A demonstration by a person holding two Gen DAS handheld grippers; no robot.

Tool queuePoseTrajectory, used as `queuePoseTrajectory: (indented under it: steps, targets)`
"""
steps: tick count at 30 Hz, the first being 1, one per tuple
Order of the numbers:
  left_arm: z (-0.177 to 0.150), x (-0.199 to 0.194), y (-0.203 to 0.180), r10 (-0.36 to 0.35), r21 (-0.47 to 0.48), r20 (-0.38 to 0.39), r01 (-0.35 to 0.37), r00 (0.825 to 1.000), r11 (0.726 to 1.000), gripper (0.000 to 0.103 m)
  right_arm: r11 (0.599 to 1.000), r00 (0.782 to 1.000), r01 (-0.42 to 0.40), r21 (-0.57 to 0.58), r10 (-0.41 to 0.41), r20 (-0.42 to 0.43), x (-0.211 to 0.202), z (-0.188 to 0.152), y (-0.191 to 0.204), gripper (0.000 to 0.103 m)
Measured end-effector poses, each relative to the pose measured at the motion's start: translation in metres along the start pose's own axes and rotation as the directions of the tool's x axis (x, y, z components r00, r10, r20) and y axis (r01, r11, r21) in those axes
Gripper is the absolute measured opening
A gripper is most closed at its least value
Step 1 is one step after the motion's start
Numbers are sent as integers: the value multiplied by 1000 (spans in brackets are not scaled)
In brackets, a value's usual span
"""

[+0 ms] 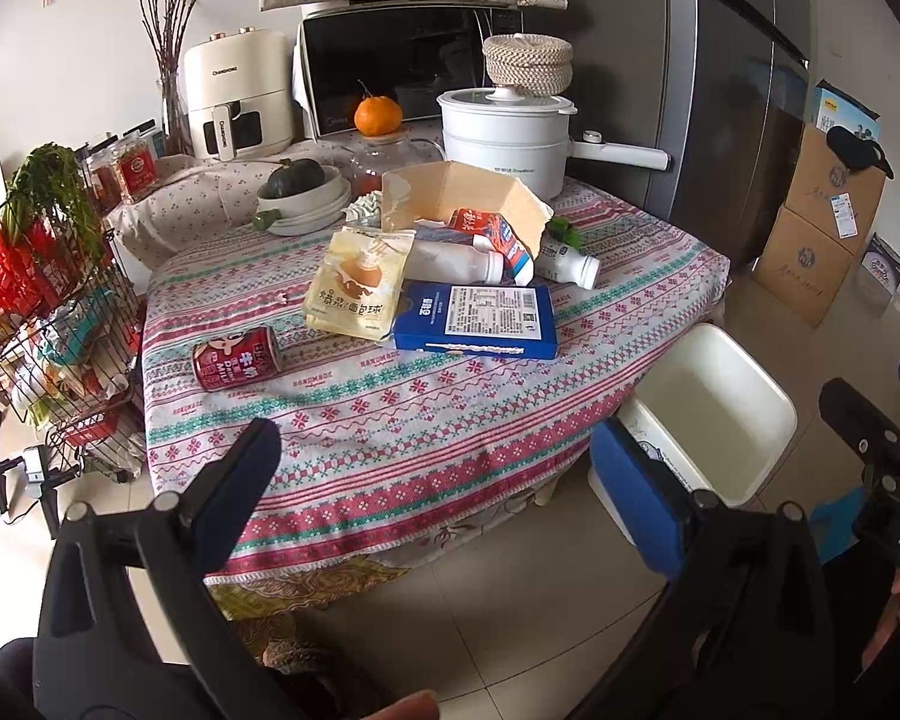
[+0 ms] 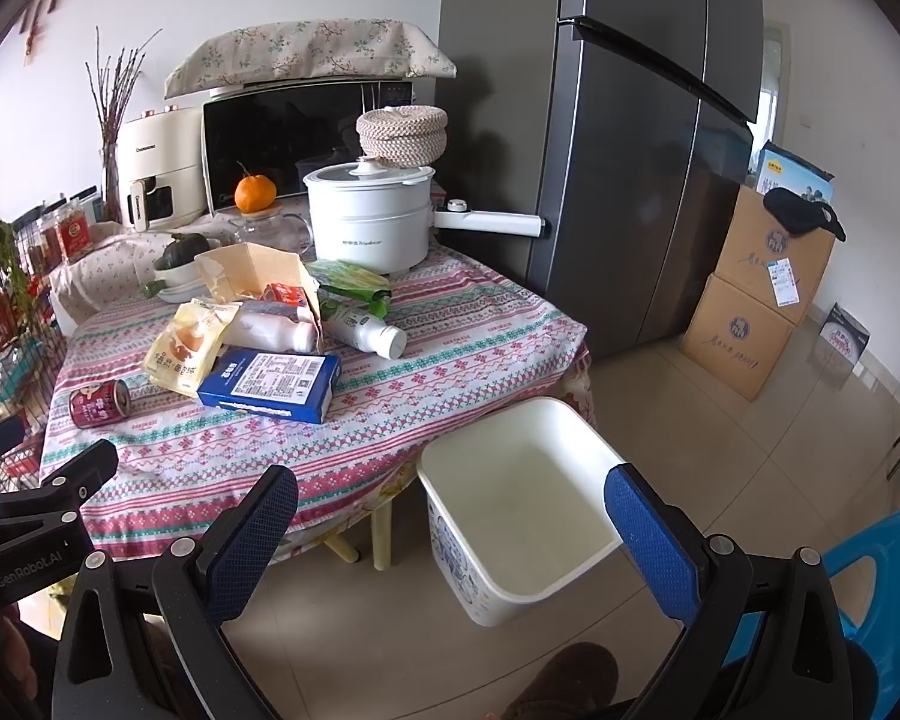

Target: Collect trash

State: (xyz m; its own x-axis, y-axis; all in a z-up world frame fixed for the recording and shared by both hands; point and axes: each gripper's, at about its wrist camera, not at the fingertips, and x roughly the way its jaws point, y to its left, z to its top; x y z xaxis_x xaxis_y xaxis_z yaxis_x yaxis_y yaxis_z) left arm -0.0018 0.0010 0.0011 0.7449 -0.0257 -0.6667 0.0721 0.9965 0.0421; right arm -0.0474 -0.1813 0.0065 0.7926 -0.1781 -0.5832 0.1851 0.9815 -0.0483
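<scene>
Trash lies on the patterned tablecloth (image 1: pixel 390 420): a red can (image 1: pixel 237 357) on its side, a yellow snack bag (image 1: pixel 354 285), a blue box (image 1: pixel 477 318), two white bottles (image 1: pixel 456 261) (image 1: pixel 567 261), a red-blue carton (image 1: pixel 498 234) and an open cardboard box (image 1: pixel 468 192). In the right wrist view I see the red can (image 2: pixel 99 402), the yellow snack bag (image 2: pixel 186 348), the blue box (image 2: pixel 270 384) and a white bottle (image 2: pixel 369 330). An empty white bin (image 2: pixel 510 504) (image 1: pixel 711 414) stands on the floor by the table. My left gripper (image 1: pixel 444 480) hangs open before the table's front edge. My right gripper (image 2: pixel 450 528) is open above the bin.
A white pot (image 1: pixel 504 132), a microwave (image 1: pixel 390 66), an orange (image 1: pixel 378 114), a bowl with a squash (image 1: pixel 300 192) and an air fryer (image 1: pixel 237 99) fill the back. Wire rack (image 1: pixel 48 324) at left, fridge (image 2: pixel 618 138) and cardboard boxes (image 2: pixel 756 300) at right, blue stool (image 2: pixel 870 576).
</scene>
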Motion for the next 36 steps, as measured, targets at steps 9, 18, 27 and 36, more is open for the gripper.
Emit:
queuePoseTrajectory:
  steps: [9, 18, 27, 36]
  targets:
    - [-1, 0, 3, 2, 1, 0, -2, 1000, 1000, 102, 1000, 1000, 0, 1, 0, -1, 0, 0, 0, 103]
    - [-3, 1, 9, 8, -2, -3, -8, 1000, 1000, 102, 1000, 1000, -2, 4, 2, -4, -1, 1, 1, 103]
    - [-1, 6, 8, 11, -11, -14, -11, 1000, 1000, 102, 1000, 1000, -2, 5, 2, -6, 0, 1, 1, 103]
    - [11, 22, 21, 4, -34, -79, -7, 997, 999, 102, 999, 998, -28, -35, 26, -55, 9, 10, 1, 103]
